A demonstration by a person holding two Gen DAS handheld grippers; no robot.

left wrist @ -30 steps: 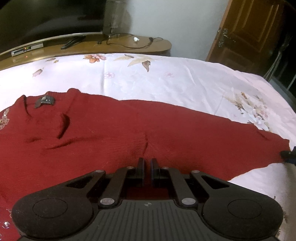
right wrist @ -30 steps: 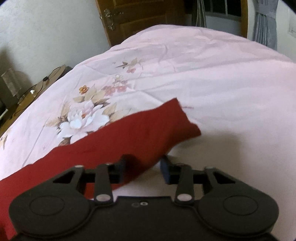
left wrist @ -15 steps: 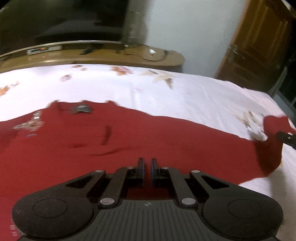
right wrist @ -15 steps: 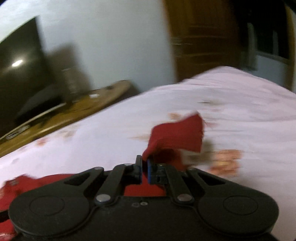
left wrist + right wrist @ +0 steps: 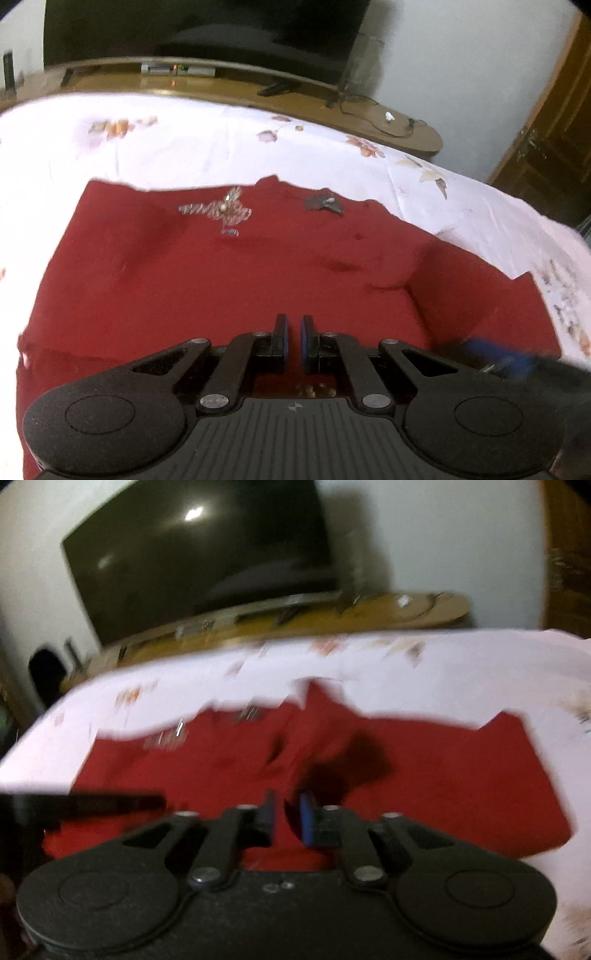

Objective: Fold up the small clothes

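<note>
Mid-fold on the red sweater (image 5: 229, 280), spread across the floral bed sheet (image 5: 207, 147), neckline toward the far edge. Right sleeve (image 5: 476, 295) doubled over onto the body at the near right. Left tool (image 5: 292, 341) low over the near hem, jaws nearly together, no cloth visibly between them. Right tool (image 5: 286, 821) blurred, a narrow gap between jaws; grip on fabric impossible to tell. Next, probably: release, flatten the sleeve, then take the other side.

Both wrist views low over sweater (image 5: 229, 280)
</note>
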